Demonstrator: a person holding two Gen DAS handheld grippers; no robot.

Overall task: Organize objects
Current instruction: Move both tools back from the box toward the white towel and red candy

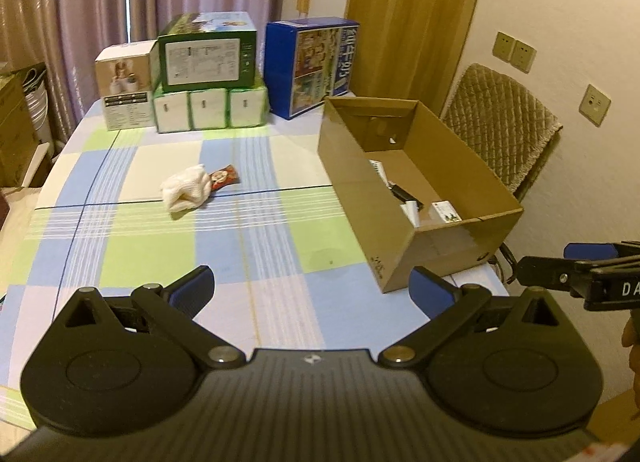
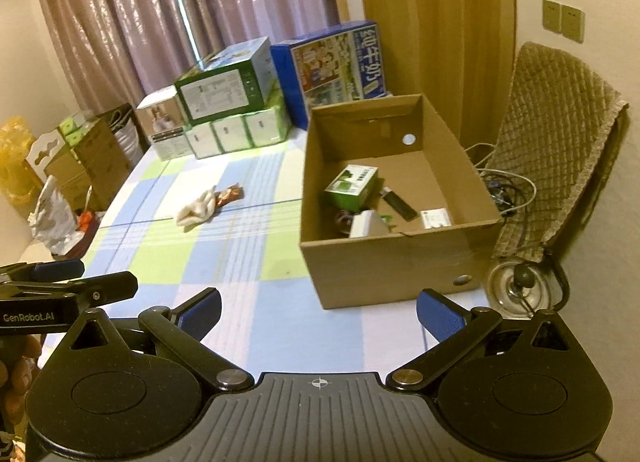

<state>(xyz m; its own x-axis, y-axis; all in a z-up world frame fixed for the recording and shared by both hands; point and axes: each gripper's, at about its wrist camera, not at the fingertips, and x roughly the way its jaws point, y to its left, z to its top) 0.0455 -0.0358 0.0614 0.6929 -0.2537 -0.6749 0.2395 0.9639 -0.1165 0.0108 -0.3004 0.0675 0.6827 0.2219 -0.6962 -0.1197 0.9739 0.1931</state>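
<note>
Both the left gripper [image 1: 312,286] and right gripper [image 2: 319,312] hovered with fingers apart over the tabletop [image 1: 260,262], a white cloth [image 1: 187,189] and what looked like a snack packet [image 1: 225,176] lying mid-frame left of the cardboard box [image 1: 404,222].

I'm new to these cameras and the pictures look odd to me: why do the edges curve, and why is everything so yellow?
Left wrist view: the fisheye lens bows the open brown cardboard box and checked tablecloth, with dark corners; warm indoor light tints everything yellowish. Right wrist view: same bending and tint, glare on the pink curtain, and the white cloth looks soft.
</note>
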